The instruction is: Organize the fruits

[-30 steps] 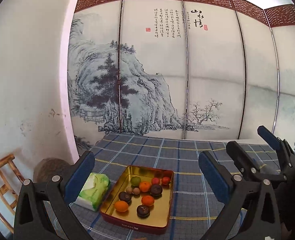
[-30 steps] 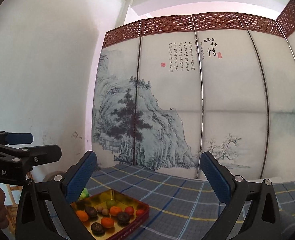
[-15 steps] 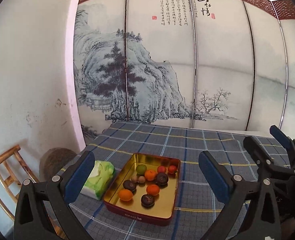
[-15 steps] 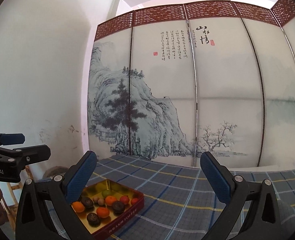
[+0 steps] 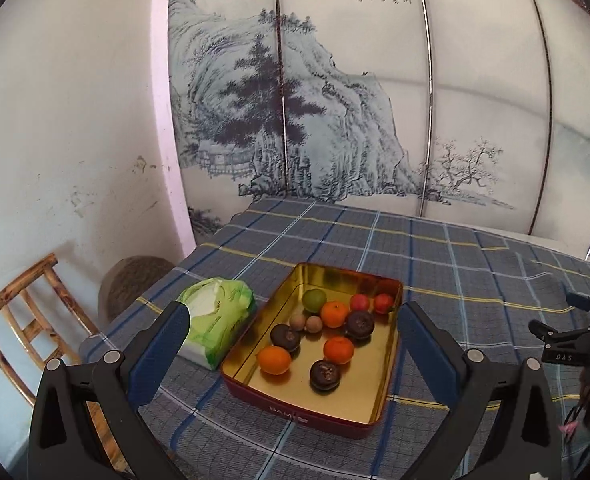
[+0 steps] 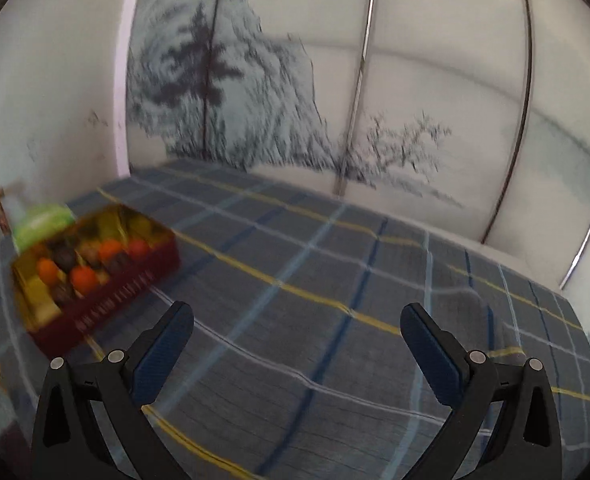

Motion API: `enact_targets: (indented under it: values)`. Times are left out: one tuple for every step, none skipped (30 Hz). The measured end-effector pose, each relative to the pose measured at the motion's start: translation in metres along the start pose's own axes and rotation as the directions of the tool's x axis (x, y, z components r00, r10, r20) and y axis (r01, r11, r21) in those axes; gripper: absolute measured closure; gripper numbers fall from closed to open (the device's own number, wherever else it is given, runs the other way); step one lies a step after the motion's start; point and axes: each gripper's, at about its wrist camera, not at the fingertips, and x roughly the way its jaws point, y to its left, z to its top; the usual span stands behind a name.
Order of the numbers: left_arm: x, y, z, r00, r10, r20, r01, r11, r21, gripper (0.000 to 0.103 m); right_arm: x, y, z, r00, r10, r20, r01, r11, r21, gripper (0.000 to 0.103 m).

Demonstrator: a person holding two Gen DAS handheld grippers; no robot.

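The left gripper (image 5: 295,344) hangs with its jaws spread wide and nothing between them, its blue pads framing a gold-lined tin (image 5: 369,398) that sits on the plaid tablecloth (image 5: 435,248) straight ahead of it. The tin is rectangular, its long axis running away from the gripper and slanting a little right toward the painted screen (image 5: 355,100), with its red short wall nearest. Inside lie three oranges (image 5: 274,359), three dark round fruits (image 5: 325,375), a green fruit (image 5: 314,299), two red ones (image 5: 383,303) and two small brown ones (image 5: 314,325), loosely clustered. A green tissue pack (image 5: 215,320) lies just beside the tin's left wall; a wooden chair (image 5: 19,320) stands off the table's left edge. The right gripper (image 6: 297,344) is likewise spread and holds nothing, over bare cloth, with the tin (image 6: 107,308) well off to its left, blurred in that view.
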Motion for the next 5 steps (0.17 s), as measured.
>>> enact_targets:
  values:
    - [0.002, -0.001, 0.0, 1.0, 0.001, -0.009, -0.001, 1.0, 0.001, 0.0, 0.024, -0.019, -0.007, 0.996, -0.011, -0.087, 0.01, 1.0, -0.003, 0.0]
    - [0.003, -0.002, 0.0, 1.0, 0.003, -0.015, -0.003, 1.0, 0.004, 0.0, 0.039, -0.032, -0.014, 0.989, -0.018, -0.15, 0.018, 1.0, -0.002, 0.0]
    - [0.005, -0.004, 0.001, 1.0, 0.016, -0.02, -0.015, 1.0, 0.008, 0.0, 0.059, -0.047, -0.02, 0.973, -0.029, -0.229, 0.029, 1.0, -0.002, 0.0]
    - [0.006, -0.006, 0.001, 0.999, 0.031, -0.023, -0.031, 0.999, 0.016, 0.0, 0.071, -0.058, -0.025, 0.963, -0.035, -0.267, 0.037, 0.999, 0.0, 0.0]
    - [0.007, -0.008, 0.002, 0.999, 0.039, -0.028, -0.039, 0.999, 0.025, 0.0, 0.085, -0.071, -0.031, 0.951, -0.04, -0.308, 0.042, 0.999, 0.0, 0.0]
